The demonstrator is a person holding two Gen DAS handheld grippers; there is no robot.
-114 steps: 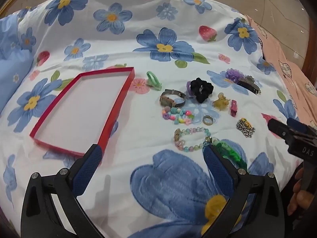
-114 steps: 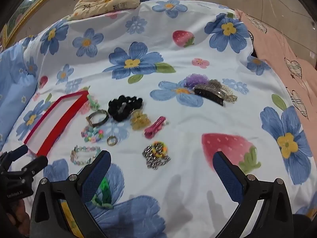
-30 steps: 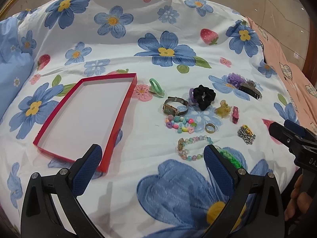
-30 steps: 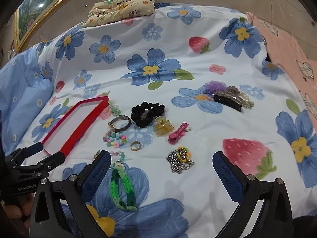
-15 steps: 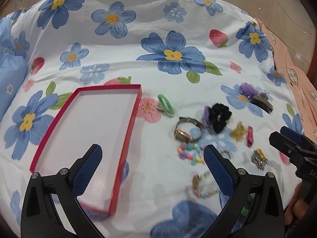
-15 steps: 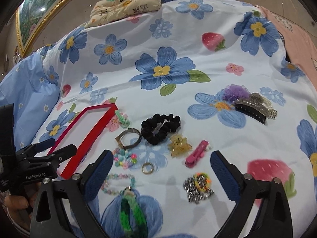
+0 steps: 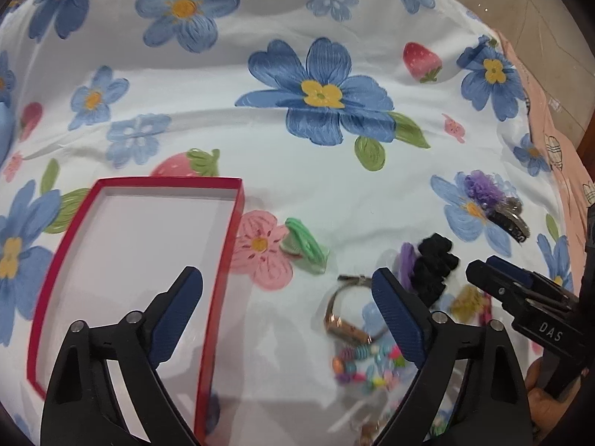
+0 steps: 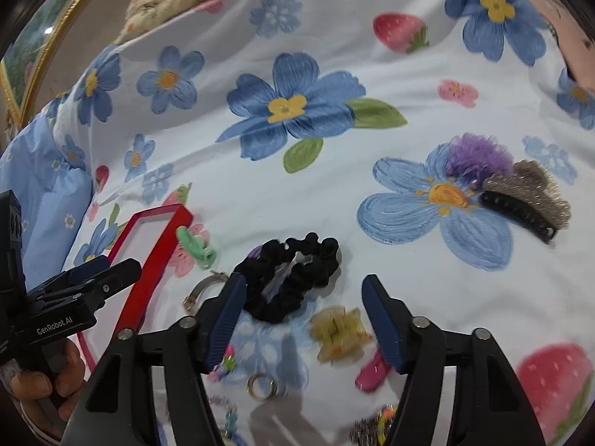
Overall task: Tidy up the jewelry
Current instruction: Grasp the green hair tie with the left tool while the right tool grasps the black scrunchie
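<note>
Both tongs have just been narrowing, gripping nothing: the left tongs (image 7: pixel 286 293) stand wide beside the red tray (image 7: pixel 223 260) (empty); the right tongs (image 8: pixel 303 304) hover half-spread above the black scrunchie (image 8: pixel 293 278) on the bed (image 8: pixel 334 55).

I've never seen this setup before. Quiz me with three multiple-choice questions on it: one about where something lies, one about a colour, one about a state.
1. Where is the green hair clip?
A. inside the box
B. on the bedspread beside the box
C. in a claw

2. What colour is the box rim?
A. red
B. yellow
C. black

3. What is in the box?
A. a watch
B. a scrunchie
C. nothing

Answers:
1. B: it lies on the bedspread, just right of the box.
2. A: the walls are red round a white floor.
3. C: its floor shows bare, while the watch and black scrunchie lie outside.
</note>
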